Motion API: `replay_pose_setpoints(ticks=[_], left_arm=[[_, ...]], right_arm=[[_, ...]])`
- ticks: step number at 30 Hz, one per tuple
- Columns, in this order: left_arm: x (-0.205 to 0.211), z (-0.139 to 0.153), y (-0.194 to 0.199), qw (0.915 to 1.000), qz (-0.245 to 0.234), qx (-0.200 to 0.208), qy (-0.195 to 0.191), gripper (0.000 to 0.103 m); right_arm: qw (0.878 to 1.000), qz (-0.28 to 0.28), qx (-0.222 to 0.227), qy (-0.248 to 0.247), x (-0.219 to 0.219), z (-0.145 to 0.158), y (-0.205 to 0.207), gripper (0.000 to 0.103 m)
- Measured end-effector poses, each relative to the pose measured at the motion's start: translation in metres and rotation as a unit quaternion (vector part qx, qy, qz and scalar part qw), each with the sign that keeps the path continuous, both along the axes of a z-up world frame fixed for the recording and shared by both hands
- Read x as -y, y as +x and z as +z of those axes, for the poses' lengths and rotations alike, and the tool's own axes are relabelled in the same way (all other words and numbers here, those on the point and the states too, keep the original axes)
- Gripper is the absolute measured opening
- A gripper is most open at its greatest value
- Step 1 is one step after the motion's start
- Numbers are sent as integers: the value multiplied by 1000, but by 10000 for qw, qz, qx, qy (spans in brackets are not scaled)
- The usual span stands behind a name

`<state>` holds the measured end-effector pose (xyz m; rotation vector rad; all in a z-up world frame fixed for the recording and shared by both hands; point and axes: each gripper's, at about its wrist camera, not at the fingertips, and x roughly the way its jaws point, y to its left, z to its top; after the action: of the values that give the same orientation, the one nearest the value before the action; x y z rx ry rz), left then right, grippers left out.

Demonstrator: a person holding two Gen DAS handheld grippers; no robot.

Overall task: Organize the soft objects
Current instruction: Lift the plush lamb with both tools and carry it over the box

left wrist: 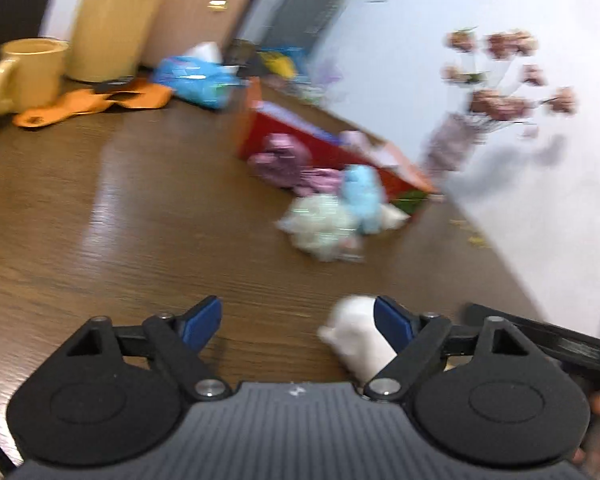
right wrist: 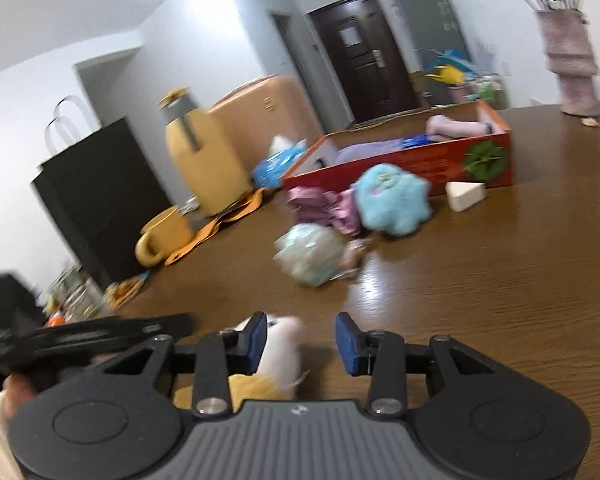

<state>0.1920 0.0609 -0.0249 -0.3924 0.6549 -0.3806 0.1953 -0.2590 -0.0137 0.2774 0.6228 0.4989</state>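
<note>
A red cardboard box [right wrist: 420, 160] [left wrist: 284, 128] stands on the brown wooden table [right wrist: 500, 280] and holds pale purple soft things [right wrist: 456, 126]. In front of it lie a blue plush [right wrist: 392, 200] [left wrist: 360, 192], a purple soft item [right wrist: 324, 208] [left wrist: 280, 156], a pale green fluffy ball [right wrist: 312, 256] [left wrist: 320, 224] and a white wedge [right wrist: 466, 194]. My left gripper [left wrist: 298, 324] is open, with a white plush [left wrist: 360, 340] against its right finger. My right gripper [right wrist: 302, 342] is open, with the white plush [right wrist: 284, 352] beside its left finger.
A yellow mug [left wrist: 24, 76] [right wrist: 166, 236], an orange strap [left wrist: 96, 102], a yellow jug [right wrist: 204, 160], a blue packet [left wrist: 196, 80] and a black bag [right wrist: 96, 196] are at the table's far side. A pink vase of flowers [right wrist: 572, 60] [left wrist: 460, 136] stands by the wall.
</note>
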Motion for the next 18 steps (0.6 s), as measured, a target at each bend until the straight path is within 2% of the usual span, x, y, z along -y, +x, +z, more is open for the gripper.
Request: replay_pose_setpoints(ticks=[2,4,6,8,11,14,18], left_arm=[[8,5,-10,9973,-694,222,-18,95],[24,7,-24,9917,-1133,493,355,96],[43,2,-31,9862,-1242,562,940,96],[52,-5,-31,9826,-1280,433,1274,96],[49,-9,-28,9824,-1150,321,1438,96],[32,-10,-24,9849,-697,335,1550,96],[11,-12,-6,9867,34,207,1614,95]], right_arm=[[10000,-10,-2,-55,0,0,7,38],[9998,137,85,-102,-8,0,17,40],[9990,379,120,-225,-21,-1,29,45],[9972,630,188,-367,-38,-2,41,46],[9935,903,277,-628,-60,-6,56,46],[9906,910,212,-997,-72,-14,61,45],[9954,653,48,-700,-54,-16,52,45]])
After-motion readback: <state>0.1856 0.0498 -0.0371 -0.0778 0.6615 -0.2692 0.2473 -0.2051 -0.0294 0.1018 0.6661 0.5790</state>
